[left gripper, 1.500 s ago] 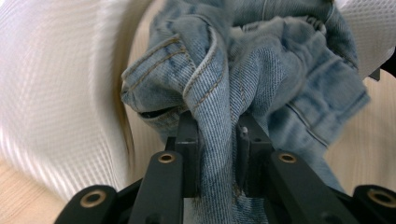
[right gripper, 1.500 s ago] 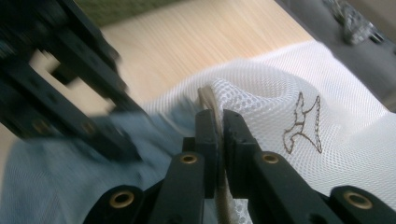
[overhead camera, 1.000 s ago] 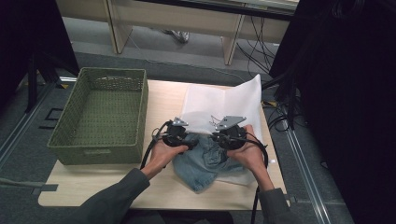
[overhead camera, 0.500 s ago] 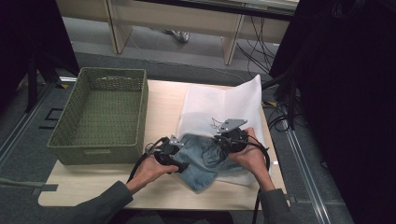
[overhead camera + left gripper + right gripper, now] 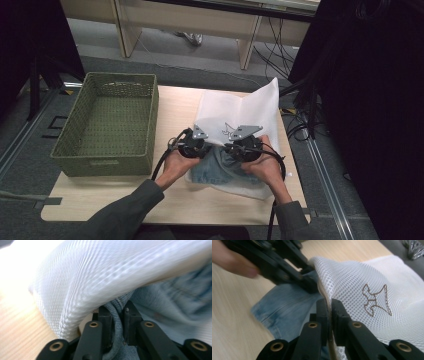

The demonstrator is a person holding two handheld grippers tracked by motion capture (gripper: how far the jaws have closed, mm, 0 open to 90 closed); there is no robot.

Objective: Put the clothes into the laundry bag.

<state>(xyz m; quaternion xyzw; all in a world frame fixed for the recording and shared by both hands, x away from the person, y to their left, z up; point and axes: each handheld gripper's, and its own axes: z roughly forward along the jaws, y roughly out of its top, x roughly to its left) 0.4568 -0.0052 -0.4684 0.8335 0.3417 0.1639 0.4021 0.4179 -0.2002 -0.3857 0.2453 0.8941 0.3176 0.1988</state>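
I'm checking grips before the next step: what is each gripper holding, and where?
Left gripper pinches a fold of the denim garment; right gripper clamps the white mesh bag at its opening edge.

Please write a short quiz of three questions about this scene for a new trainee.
1. What does the left claw pinch?
2. True or false: the right claw is shut on the white mesh bag.
3. Where is the green basket: A) left part of the table, B) on the floor, C) on the bag?

Key: 1. A fold of the denim garment. 2. True, on its edge. 3. A.
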